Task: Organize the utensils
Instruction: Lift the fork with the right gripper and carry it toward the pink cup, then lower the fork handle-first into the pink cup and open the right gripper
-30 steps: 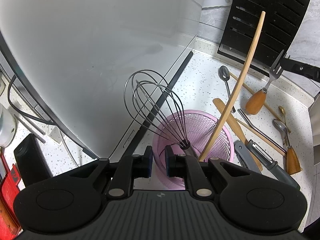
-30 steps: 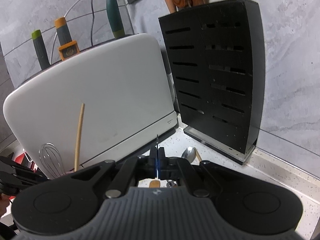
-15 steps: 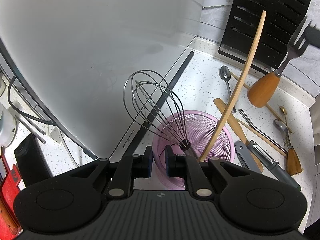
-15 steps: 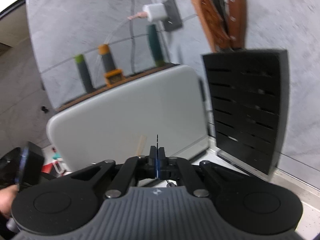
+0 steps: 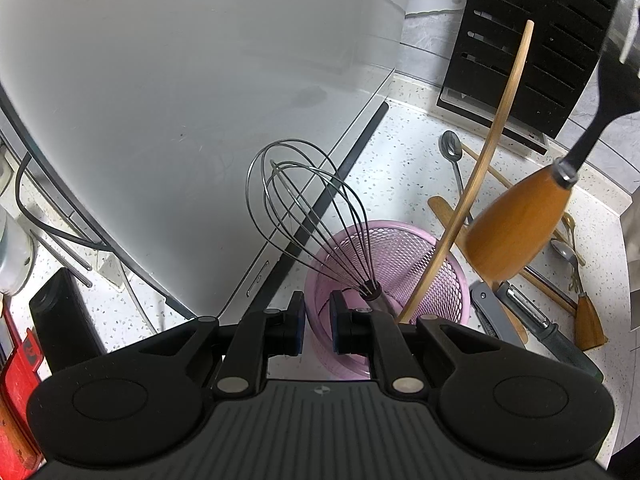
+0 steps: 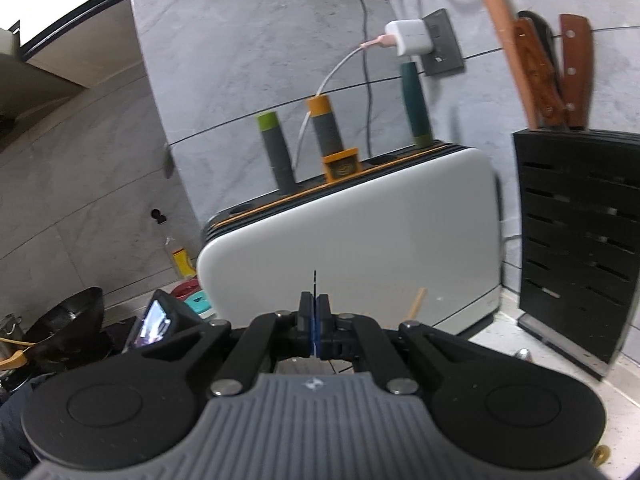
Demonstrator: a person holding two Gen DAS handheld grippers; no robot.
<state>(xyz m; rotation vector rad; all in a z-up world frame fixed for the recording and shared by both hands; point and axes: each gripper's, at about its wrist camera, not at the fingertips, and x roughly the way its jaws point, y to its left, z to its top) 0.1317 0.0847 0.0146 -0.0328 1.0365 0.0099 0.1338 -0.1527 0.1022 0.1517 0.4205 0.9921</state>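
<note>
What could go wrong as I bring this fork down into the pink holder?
The fork, hanging handle-down from the right gripper, sits over the far rim of the pink mesh holder, not its centre; it could catch the rim. The tall wooden utensil and whisk lean across the opening, so the handle may knock them or tip the holder, though the left gripper straddles its near rim. The thin grip on the fork's metal end could slip.

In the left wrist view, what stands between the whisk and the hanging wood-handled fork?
The curved wooden stick does, leaning out of the pink mesh basket between the whisk and the fork.
</note>
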